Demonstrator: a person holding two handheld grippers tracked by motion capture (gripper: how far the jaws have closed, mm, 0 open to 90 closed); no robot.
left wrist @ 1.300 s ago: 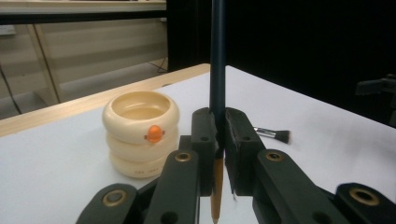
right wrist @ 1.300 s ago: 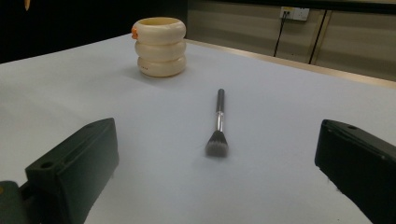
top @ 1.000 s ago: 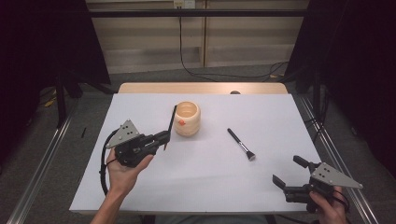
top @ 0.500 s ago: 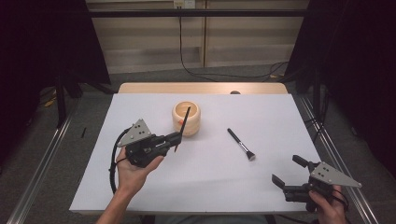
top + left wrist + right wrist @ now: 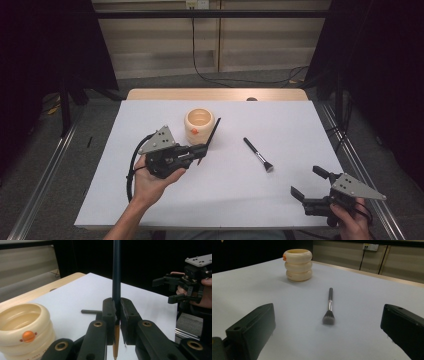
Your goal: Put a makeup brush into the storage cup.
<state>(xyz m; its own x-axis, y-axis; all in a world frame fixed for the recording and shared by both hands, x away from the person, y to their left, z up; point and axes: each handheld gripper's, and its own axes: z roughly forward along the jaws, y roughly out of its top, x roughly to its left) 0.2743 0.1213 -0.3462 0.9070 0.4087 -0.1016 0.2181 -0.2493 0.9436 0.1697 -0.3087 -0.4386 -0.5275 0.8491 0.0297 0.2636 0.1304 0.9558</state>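
Pencil [image 5: 212, 134] sits clenched in my left gripper [image 5: 202, 149] at frame centre, long axis slanting toward upper right, beside the cream pot [image 5: 199, 125].

White-covered table [image 5: 150, 200], cream ringed holder [image 5: 199, 125] standing, makeup brush [image 5: 258, 154] lying beside

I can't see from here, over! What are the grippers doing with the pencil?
Left gripper shut on pencil, beside cream cup. Right gripper open, holding nothing. Brush lies apart on the sheet, not in the way.
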